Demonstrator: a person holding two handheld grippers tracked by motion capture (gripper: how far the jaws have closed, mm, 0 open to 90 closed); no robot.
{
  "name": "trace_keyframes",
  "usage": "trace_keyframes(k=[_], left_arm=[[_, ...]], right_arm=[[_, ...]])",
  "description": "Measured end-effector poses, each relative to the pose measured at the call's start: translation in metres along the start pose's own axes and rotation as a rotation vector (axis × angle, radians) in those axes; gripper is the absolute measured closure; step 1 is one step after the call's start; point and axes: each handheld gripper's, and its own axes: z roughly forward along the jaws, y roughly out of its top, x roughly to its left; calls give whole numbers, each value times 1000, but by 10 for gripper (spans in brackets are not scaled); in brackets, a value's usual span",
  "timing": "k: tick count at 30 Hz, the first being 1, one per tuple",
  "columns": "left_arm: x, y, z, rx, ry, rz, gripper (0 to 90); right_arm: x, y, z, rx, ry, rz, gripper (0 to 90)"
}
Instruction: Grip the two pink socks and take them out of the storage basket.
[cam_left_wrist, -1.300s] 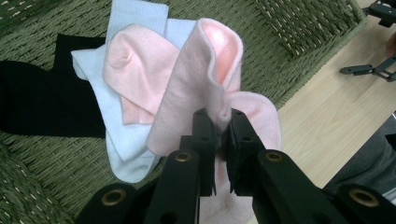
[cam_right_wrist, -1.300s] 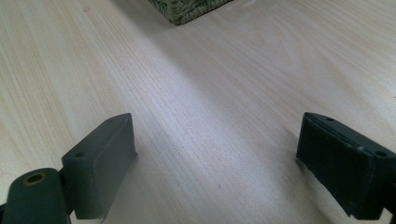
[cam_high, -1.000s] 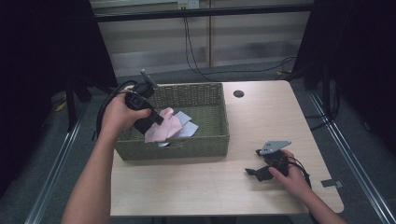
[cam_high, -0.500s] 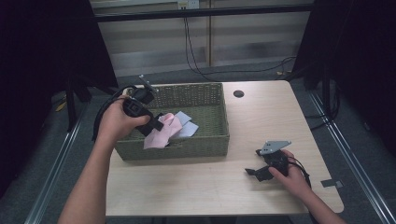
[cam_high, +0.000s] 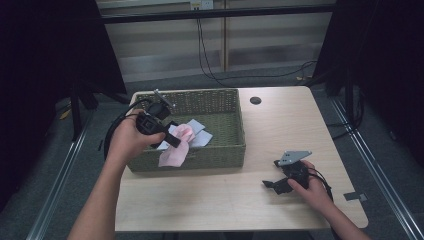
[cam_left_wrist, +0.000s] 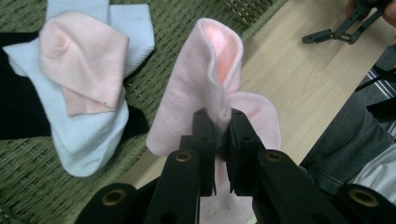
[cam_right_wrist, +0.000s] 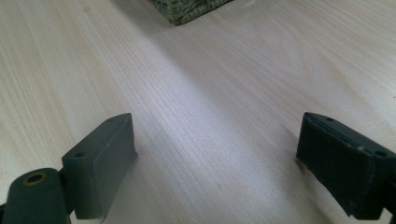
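Dark room around a pale wooden table (cam_high: 300, 130). Green woven basket (cam_high: 220, 150) sits on it, toward the person's left. Left gripper (cam_left_wrist: 219, 121) pinches a pink sock (cam_left_wrist: 205, 84) just above the basket's near rim — seemingly mid-removal. Pale blue and pink socks (cam_left_wrist: 88, 70) remain inside. Right gripper (cam_right_wrist: 215, 158) rests right of the basket, jaws wide, empty.

A lab-like recording space: a bare wooden table (cam_high: 280, 125) ringed by black curtains (cam_high: 45, 75), with cables (cam_high: 210, 55) hanging at twelve o'clock (metal floor rails (cam_high: 60, 175) flank it).
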Motion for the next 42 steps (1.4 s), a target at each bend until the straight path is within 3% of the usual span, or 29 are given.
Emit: trace_keyframes(k=[20, 29, 42], left_arm=[[-20, -13, 31, -4, -49, 54, 831], [-29, -20, 55, -16, -80, 73, 828], [-39, -27, 97, 23, -117, 88, 799]], right_arm=[[0, 0, 0, 1, 0, -3, 107], [0, 0, 0, 1, 0, -3, 107], [0, 0, 0, 1, 0, -3, 107]])
